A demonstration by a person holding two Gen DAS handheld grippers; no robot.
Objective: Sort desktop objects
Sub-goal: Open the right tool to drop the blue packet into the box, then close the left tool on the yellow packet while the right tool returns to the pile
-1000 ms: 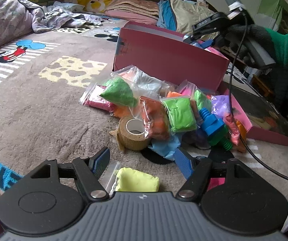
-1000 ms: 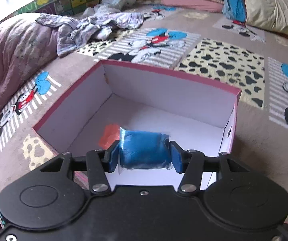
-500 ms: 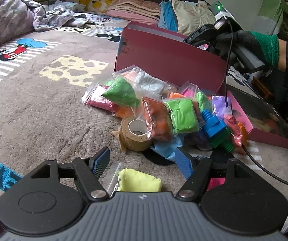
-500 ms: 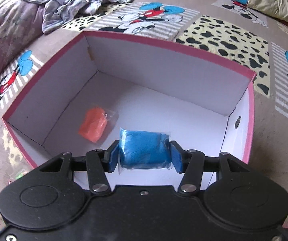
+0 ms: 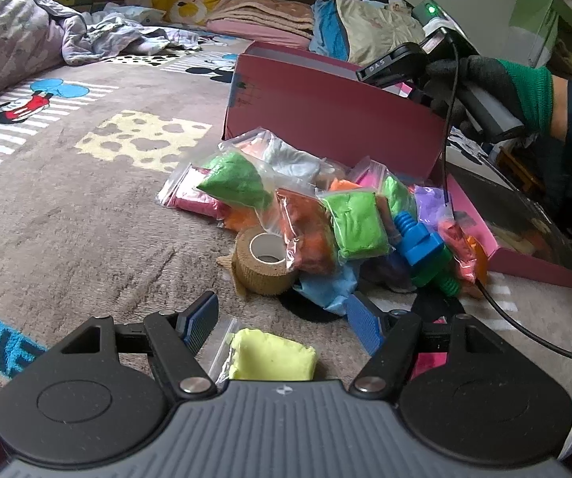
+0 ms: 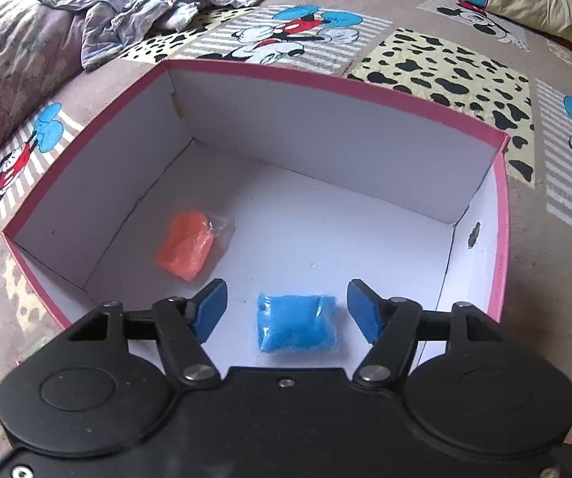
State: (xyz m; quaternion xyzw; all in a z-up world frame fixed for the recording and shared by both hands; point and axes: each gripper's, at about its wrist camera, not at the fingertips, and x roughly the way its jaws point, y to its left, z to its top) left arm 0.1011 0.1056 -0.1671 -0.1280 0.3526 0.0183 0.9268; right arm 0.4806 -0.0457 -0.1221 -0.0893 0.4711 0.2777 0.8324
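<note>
We see a plump blue bag (image 6: 297, 323) lying on the box (image 6: 325, 79) floor between our right claw's (image 6: 286, 310) opening, untouching pads; an orange bag (image 6: 185, 243) lies beside. Our left claw (image 5: 282, 320) gapes over a yellow bag (image 5: 272, 360).

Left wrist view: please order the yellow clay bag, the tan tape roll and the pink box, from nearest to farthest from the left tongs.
1. The yellow clay bag, lying between the fingers of the left tongs.
2. The tan tape roll, just ahead, at the near edge of the pile.
3. The pink box, behind the pile, farthest.
</note>
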